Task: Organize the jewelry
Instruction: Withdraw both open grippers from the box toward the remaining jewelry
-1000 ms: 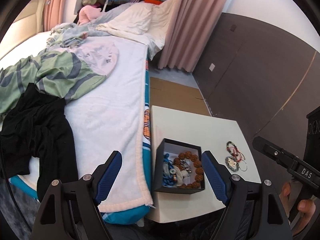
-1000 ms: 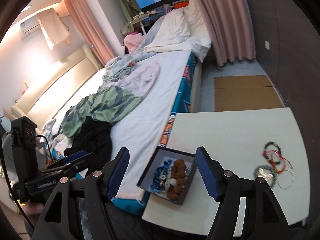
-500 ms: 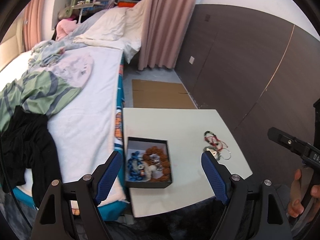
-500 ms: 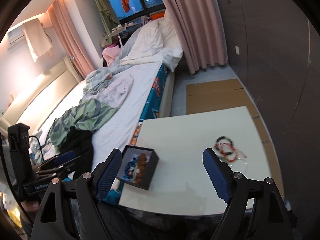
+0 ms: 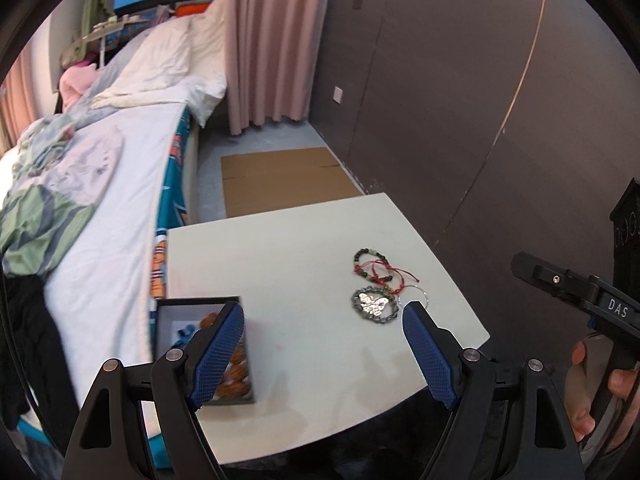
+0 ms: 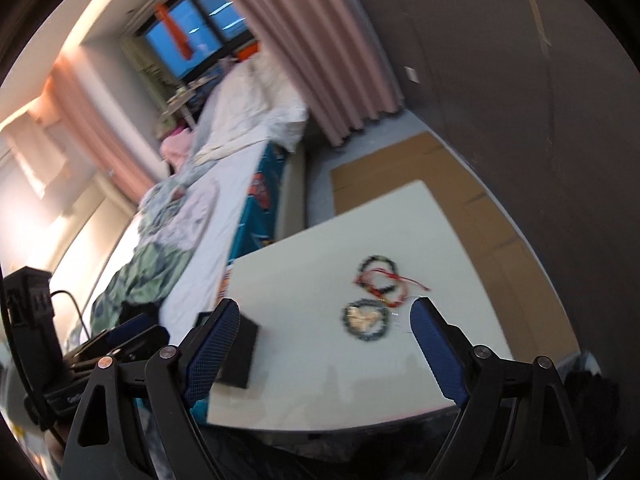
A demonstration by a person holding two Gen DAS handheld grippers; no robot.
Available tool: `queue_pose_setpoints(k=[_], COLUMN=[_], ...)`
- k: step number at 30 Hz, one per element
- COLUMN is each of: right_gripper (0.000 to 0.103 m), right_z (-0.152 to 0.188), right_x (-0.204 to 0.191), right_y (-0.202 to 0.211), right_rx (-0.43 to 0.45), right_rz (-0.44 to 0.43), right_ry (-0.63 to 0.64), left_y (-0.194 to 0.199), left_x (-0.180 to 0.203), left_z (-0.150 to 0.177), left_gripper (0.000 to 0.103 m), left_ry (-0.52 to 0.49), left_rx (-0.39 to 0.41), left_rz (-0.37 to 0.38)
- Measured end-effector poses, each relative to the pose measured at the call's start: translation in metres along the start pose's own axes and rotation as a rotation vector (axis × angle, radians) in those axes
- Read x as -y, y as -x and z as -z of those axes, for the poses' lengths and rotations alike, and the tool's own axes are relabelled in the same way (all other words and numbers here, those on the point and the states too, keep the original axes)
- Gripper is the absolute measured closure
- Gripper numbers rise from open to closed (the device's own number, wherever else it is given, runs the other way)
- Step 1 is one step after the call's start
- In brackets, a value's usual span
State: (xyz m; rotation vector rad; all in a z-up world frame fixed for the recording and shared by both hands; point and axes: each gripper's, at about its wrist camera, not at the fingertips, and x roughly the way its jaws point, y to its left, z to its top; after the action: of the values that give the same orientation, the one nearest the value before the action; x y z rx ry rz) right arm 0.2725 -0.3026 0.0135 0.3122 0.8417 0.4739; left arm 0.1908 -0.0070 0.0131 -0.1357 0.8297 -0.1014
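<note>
Several bracelets (image 5: 374, 286) lie loose on the desk (image 5: 280, 256) ahead of my empty, wide-open right gripper (image 6: 324, 340), while others already fill the box (image 5: 200, 344).

a home bedroom: an unmade bed (image 5: 120, 184) strewn with clothes, pink curtains (image 5: 272, 40), a window (image 6: 192, 32).

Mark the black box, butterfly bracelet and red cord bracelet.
black box (image 5: 199, 302): left wrist view, far rim.
butterfly bracelet (image 5: 373, 304): left wrist view, silver butterfly charm.
red cord bracelet (image 5: 386, 267): left wrist view, red cord loop.
</note>
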Motion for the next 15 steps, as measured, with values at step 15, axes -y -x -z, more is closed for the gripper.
queue_pose_setpoints(k=[15], right_gripper=[0.016], right_z=[-0.001], right_x=[0.082], right_y=[-0.042], right_rx=[-0.040], right_rz=[0.051], right_ry=[-0.099], left_y=[-0.117], left_x=[0.047], left_z=[-0.002], left_gripper=[0.048], left_ry=[-0.070], left_rx=[-0.188], left_rz=[0.018])
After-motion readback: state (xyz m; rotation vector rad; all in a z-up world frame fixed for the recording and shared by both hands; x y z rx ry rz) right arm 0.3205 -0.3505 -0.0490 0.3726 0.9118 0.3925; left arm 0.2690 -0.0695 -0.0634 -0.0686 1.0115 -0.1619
